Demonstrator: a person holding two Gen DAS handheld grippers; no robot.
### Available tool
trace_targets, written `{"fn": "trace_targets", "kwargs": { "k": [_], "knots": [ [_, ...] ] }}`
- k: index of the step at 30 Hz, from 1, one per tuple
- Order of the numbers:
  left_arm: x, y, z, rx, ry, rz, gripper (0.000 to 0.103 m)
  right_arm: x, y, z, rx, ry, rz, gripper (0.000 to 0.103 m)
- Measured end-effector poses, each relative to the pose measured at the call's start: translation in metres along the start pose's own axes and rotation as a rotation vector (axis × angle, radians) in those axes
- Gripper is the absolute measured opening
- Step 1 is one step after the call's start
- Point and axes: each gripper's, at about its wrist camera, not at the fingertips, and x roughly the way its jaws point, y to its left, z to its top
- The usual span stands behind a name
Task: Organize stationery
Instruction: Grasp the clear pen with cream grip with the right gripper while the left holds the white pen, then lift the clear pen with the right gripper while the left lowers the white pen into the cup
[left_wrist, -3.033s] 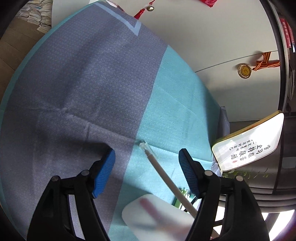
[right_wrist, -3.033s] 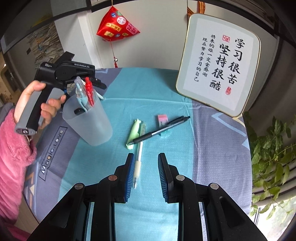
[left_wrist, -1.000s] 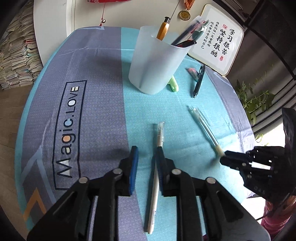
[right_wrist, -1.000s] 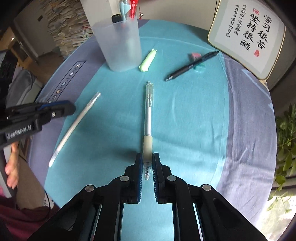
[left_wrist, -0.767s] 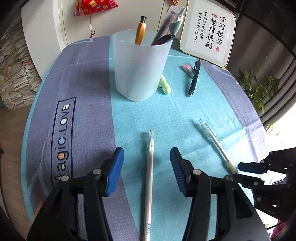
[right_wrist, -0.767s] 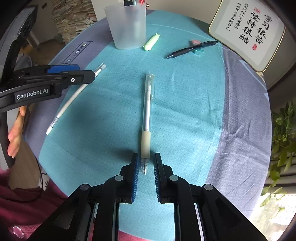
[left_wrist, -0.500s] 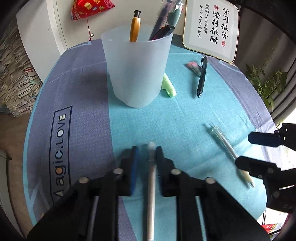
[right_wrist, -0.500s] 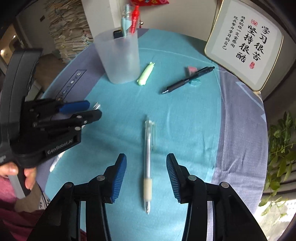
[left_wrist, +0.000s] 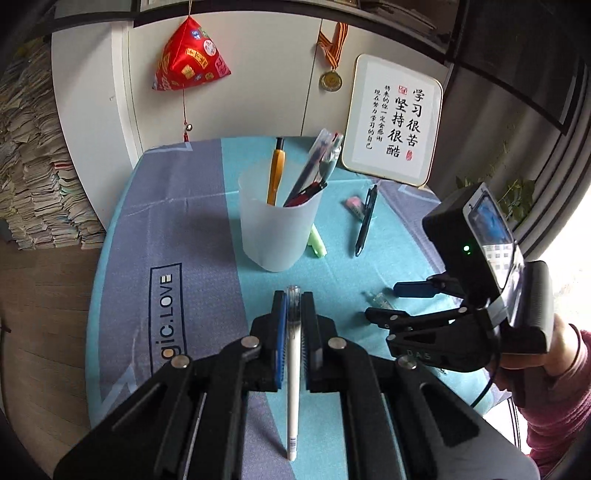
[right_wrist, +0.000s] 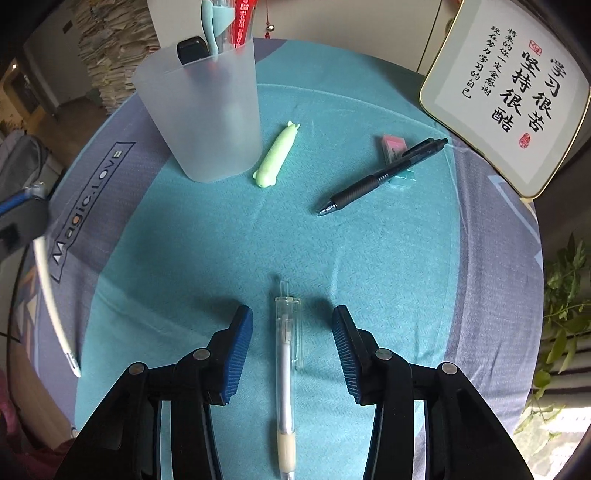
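My left gripper (left_wrist: 293, 300) is shut on a white pen (left_wrist: 293, 387) and holds it above the table, pointing toward the frosted pen cup (left_wrist: 277, 225), which holds several pens. The white pen also shows at the left edge of the right wrist view (right_wrist: 51, 306). My right gripper (right_wrist: 293, 325) is open, low over the table, its jaws on either side of a clear pen (right_wrist: 286, 369) lying on the teal cloth. In the left wrist view the right gripper (left_wrist: 391, 302) sits at the right, with the clear pen's end (left_wrist: 378, 300) between its fingers.
A green pen-shaped case (right_wrist: 277, 157) lies beside the cup. A black pen (right_wrist: 380, 177) rests across a pink eraser (right_wrist: 393, 144) and a teal eraser (right_wrist: 402, 181). A framed calligraphy board (right_wrist: 506, 92) leans at the back right. The round table's edge (left_wrist: 94, 291) is close on the left.
My left gripper opened, then shut on the white pen and lifted it. My right gripper opened and moved forward along the clear pen, which stays on the cloth.
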Motion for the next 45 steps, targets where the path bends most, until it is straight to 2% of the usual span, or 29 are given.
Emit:
{"fn": "trace_targets", "kwargs": {
  "k": [2, 3, 5, 7, 14, 18, 23, 30, 34, 45],
  "knots": [
    [-0.006, 0.000, 0.002, 0.004, -0.019, -0.002, 0.005, -0.001, 0.001, 0.001, 0.013, -0.014, 0.021, 0.028],
    [-0.008, -0.001, 0.004, 0.003, -0.026, -0.004, 0.005, -0.002, 0.000, 0.001, 0.021, -0.011, 0.008, 0.015],
    [-0.014, -0.001, 0.006, 0.003, -0.042, -0.012, 0.005, -0.010, 0.000, 0.000, 0.047, -0.010, 0.053, 0.015],
    [-0.021, -0.001, 0.008, 0.007, -0.062, -0.013, 0.005, -0.026, 0.000, -0.002, 0.062, -0.049, 0.096, 0.015],
    [-0.042, -0.005, 0.027, 0.018, -0.129, -0.020, 0.005, -0.097, 0.007, -0.012, 0.059, -0.218, 0.109, 0.015],
    [-0.055, -0.007, 0.049, 0.028, -0.182, -0.006, 0.005, -0.132, 0.008, -0.018, 0.079, -0.348, 0.139, 0.015],
    [-0.066, -0.011, 0.089, 0.053, -0.259, 0.032, 0.005, -0.151, 0.008, -0.015, 0.092, -0.441, 0.148, 0.015],
    [-0.059, -0.004, 0.130, 0.019, -0.305, 0.053, 0.005, -0.151, 0.004, -0.016, 0.109, -0.467, 0.156, 0.015],
    [-0.037, 0.000, 0.132, 0.019, -0.297, 0.062, 0.005, -0.150, -0.003, -0.015, 0.119, -0.483, 0.157, 0.015],
    [0.013, 0.007, 0.111, 0.033, -0.197, 0.057, 0.005, -0.158, -0.007, -0.003, 0.150, -0.553, 0.195, 0.015]
  ]
}}
